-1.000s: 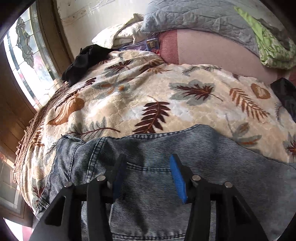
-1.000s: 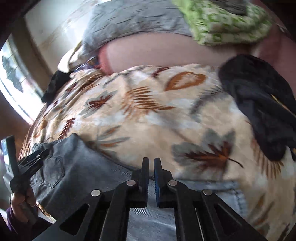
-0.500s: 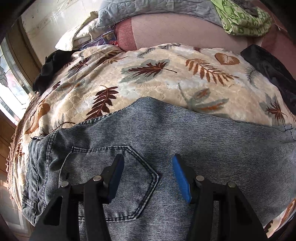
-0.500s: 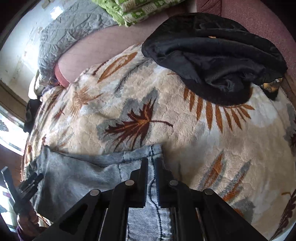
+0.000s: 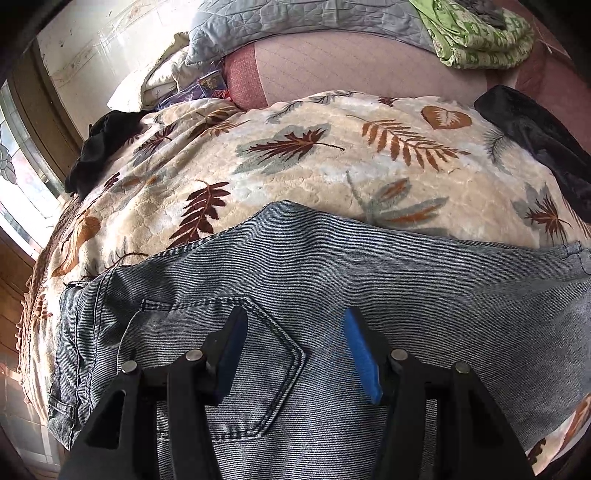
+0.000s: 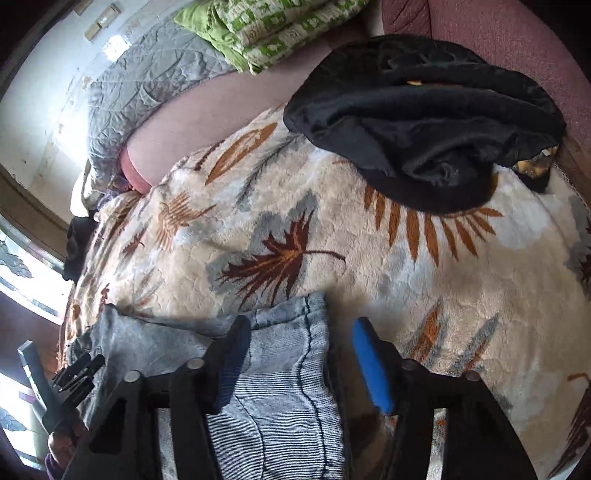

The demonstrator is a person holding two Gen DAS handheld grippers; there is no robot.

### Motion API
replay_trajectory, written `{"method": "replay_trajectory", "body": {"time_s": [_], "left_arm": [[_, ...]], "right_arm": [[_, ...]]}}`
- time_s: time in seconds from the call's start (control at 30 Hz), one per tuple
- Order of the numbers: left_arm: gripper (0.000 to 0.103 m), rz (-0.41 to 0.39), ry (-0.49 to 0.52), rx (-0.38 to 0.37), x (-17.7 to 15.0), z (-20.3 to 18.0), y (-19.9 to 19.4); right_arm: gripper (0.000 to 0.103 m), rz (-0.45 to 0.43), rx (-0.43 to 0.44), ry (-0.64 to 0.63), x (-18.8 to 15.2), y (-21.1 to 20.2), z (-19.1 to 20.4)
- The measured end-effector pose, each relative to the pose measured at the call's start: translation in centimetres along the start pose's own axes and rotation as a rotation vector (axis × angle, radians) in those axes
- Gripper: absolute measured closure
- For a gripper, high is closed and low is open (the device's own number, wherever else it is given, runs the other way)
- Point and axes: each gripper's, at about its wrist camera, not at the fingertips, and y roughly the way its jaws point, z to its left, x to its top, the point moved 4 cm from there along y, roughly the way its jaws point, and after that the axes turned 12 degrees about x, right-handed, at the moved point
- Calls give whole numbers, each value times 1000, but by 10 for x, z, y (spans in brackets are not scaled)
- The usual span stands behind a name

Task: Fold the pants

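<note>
Blue denim pants (image 5: 332, 280) lie flat across a leaf-patterned blanket (image 5: 295, 166), waistband to the left, back pocket up. My left gripper (image 5: 293, 350) is open and empty, hovering just above the back pocket (image 5: 229, 354). In the right wrist view the leg hem (image 6: 291, 332) of the pants lies on the blanket (image 6: 424, 288). My right gripper (image 6: 301, 354) is open over the hem end, holding nothing. The left gripper also shows in the right wrist view (image 6: 74, 384) at the far left, over the waist end.
A black garment (image 6: 424, 122) lies on the blanket at the back right. A grey quilt (image 5: 295, 22) and a green patterned cloth (image 5: 476, 37) rest on a pink cushion (image 5: 351, 70). Another black cloth (image 5: 99, 147) lies at the left by the window.
My right gripper has opened and let go of the leg hem, which now lies on the blanket. My left gripper stays open and has shifted slightly over the pocket.
</note>
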Motion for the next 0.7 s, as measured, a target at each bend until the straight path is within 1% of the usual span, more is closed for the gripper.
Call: {"method": "replay_trajectory", "body": {"time_s": [0.07, 0.1, 0.17, 0.27, 0.33, 0.4, 0.47, 0.53, 0.6, 0.63, 0.67, 0.7], "left_arm": [[47, 1, -2, 2, 0, 1, 0], [47, 3, -3, 1, 0, 1, 1], [47, 6, -5, 2, 0, 2, 2], [47, 14, -5, 1, 0, 2, 4], [47, 19, -4, 3, -1, 2, 5], [47, 24, -6, 8, -1, 3, 7], [47, 25, -16, 19, -1, 5, 8], [47, 26, -29, 26, -1, 7, 9], [47, 34, -32, 42, -1, 7, 12], [47, 44, -29, 52, -2, 7, 14], [47, 57, -24, 52, -4, 6, 17], [47, 70, -18, 51, -5, 4, 20]], "right_arm": [[49, 26, -16, -11, -3, 10, 0], [56, 41, -17, -17, -4, 14, 1], [65, 53, -34, -47, -5, 20, 5], [86, 52, -102, -104, -6, 25, 9], [86, 24, -104, -100, -4, 21, 9], [87, -31, -106, -112, 1, 10, 13], [87, -93, -83, -109, 8, 0, 16], [87, -113, -85, -110, 11, -1, 18], [87, -80, -117, -91, 11, 11, 10], [87, -51, -142, -73, 10, 19, 1], [87, 1, -156, -51, 7, 31, -8], [82, 19, -146, -39, 6, 36, -13]]}}
